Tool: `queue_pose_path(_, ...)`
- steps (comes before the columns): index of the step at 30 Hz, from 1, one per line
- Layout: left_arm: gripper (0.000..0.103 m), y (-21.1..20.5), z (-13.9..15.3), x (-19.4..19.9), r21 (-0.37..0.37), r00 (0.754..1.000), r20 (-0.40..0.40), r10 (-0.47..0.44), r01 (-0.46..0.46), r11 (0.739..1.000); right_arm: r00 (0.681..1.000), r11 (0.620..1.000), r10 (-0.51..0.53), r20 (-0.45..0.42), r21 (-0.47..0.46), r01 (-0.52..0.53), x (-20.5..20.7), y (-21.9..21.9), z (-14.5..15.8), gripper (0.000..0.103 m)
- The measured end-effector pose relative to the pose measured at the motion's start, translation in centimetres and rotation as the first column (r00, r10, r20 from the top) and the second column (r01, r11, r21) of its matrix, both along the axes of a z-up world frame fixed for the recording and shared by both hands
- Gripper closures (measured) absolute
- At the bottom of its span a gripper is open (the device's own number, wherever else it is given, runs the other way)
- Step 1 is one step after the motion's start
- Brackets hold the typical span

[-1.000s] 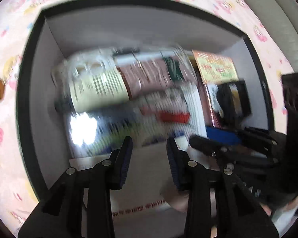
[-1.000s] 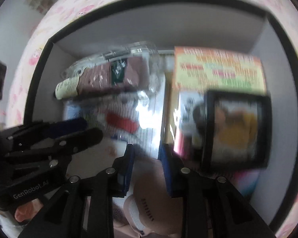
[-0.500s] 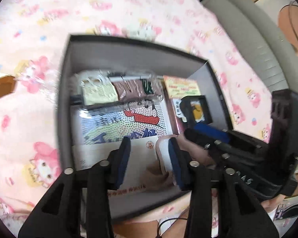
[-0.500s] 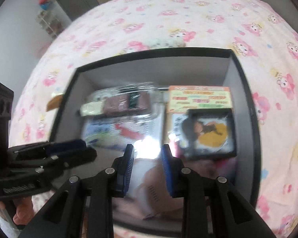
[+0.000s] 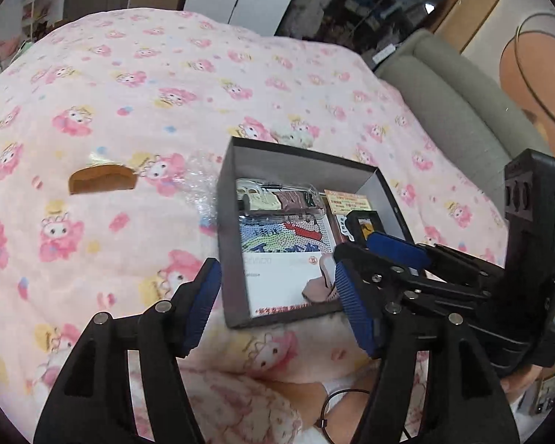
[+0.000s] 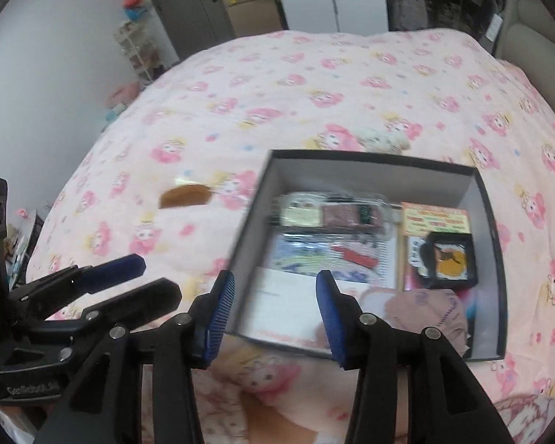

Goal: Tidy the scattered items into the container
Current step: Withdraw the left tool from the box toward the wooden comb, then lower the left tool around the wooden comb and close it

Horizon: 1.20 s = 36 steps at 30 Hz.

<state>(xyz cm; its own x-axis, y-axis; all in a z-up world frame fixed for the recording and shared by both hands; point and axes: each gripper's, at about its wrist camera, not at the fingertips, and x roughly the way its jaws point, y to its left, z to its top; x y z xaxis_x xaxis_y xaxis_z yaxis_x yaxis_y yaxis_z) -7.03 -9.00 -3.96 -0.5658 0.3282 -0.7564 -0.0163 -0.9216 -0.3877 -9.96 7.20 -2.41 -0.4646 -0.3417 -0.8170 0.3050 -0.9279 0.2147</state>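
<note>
A dark open box (image 5: pixel 228 203) (image 6: pixel 488 203) lies on the pink patterned bedspread. Inside it are a clear plastic packet (image 5: pixel 277 196) (image 6: pixel 333 214), a printed booklet (image 5: pixel 285 240) (image 6: pixel 314 255), a white card (image 5: pixel 277 281), a small black framed picture (image 5: pixel 364 224) (image 6: pixel 449 259) and a pink soft item (image 6: pixel 425 307). A brown wooden comb (image 5: pixel 101 181) (image 6: pixel 185 196) lies on the bedspread left of the box. My left gripper (image 5: pixel 277 303) is open and empty above the box's near edge. My right gripper (image 6: pixel 273 314) is open and empty beside it.
A grey padded headboard or sofa edge (image 5: pixel 455 111) runs along the right. A door and shelves with toys (image 6: pixel 140 48) stand at the back of the room. A small plush (image 6: pixel 384 137) lies on the bedspread just behind the box.
Both grippers have pulled back and up out of the box, from close over its contents to well above the bed. Both jaws have opened wider.
</note>
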Motion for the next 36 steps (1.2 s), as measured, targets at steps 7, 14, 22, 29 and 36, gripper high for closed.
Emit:
queue_pose_path(7,0.037,-4.5,0.8,2.7,-0.01,0.998,-0.002,0.056,-0.056,0.998,0.997,0.997,0.074,-0.003,0.011,-0.074,1.4,-5.1,0.5,0.06)
queue_pose_path(14,0.037,-8.0,0.8,4.6,-0.009,0.993,-0.018,0.116,-0.116,0.993,0.99,0.99,0.139,-0.01,0.029,-0.138,2.0,-9.2,0.4,0.058)
queue_pose_path(22,0.037,-12.2,-0.8,4.8,0.053,0.981,-0.014,0.196,-0.195,0.979,0.981,0.979,0.192,0.011,0.071,-0.192,0.7,-13.5,-0.5,0.056)
queue_pose_path(29,0.037,-17.8,-2.3,3.0,0.1,0.956,0.001,0.293,-0.292,0.951,0.963,0.983,0.179,0.2,-0.004,-0.182,-4.8,-16.7,-4.8,0.046)
queue_pose_path(36,0.037,-23.9,-7.2,-2.2,0.168,0.942,0.048,0.333,-0.336,0.927,0.955,0.994,0.108,0.277,-0.03,-0.104,-11.0,-19.3,-8.2,0.046)
